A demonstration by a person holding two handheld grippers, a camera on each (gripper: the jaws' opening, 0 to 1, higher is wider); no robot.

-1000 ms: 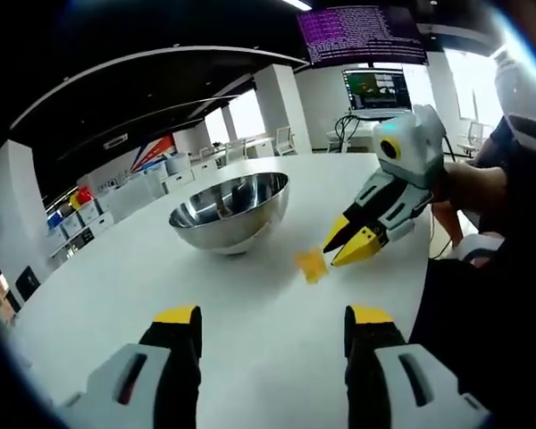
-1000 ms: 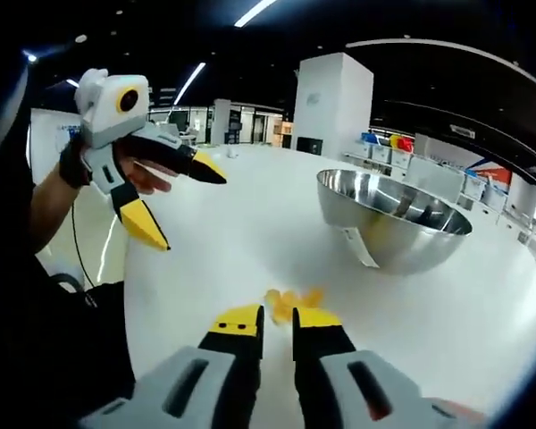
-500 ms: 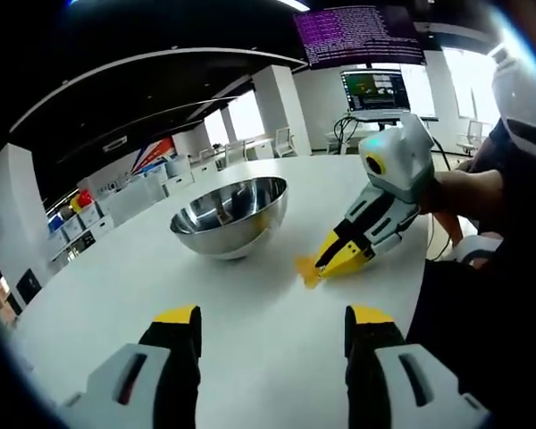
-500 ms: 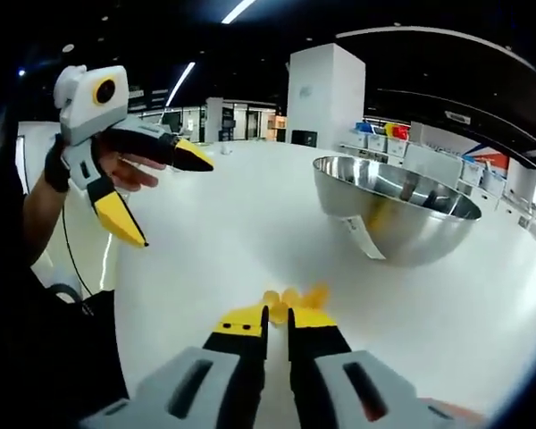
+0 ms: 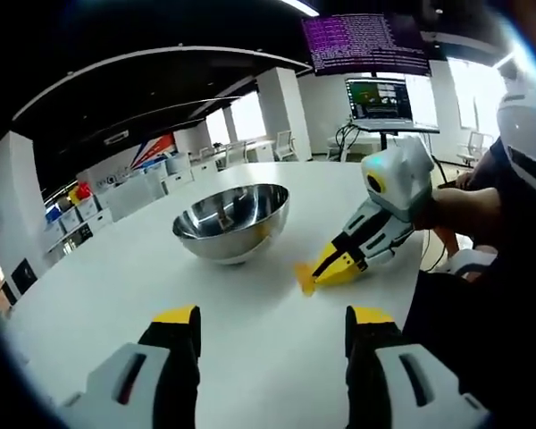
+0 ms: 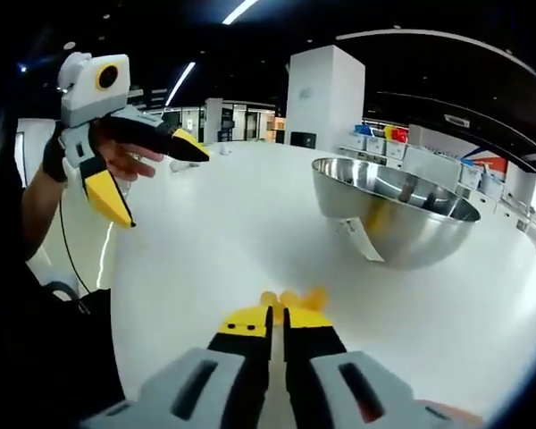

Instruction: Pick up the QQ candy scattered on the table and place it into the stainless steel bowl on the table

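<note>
A stainless steel bowl [image 5: 233, 219] [image 6: 389, 210] stands on the white table [image 5: 116, 277] [image 6: 223, 232]. A yellow QQ candy packet [image 5: 305, 276] [image 6: 295, 299] lies on the table in front of the bowl. My right gripper [image 6: 276, 315] [image 5: 326, 268] is shut on the candy, its yellow tips low at the table. In the left gripper view the left gripper [image 5: 272, 326] is open with nothing between its jaws, held back from the candy. In the right gripper view it [image 6: 156, 174] hangs at the upper left, open, above the table.
A white label [image 6: 361, 241] hangs on the bowl's near side. A monitor on a stand [image 5: 380, 94] and a large screen [image 5: 366, 40] are beyond the table's far edge. Shelves with coloured bins [image 5: 80, 201] line the room. A person's forearm [image 5: 469, 197] is at the right.
My right gripper has come down onto the candy and its jaws have shut on it. The left gripper has stayed open and nearly still.
</note>
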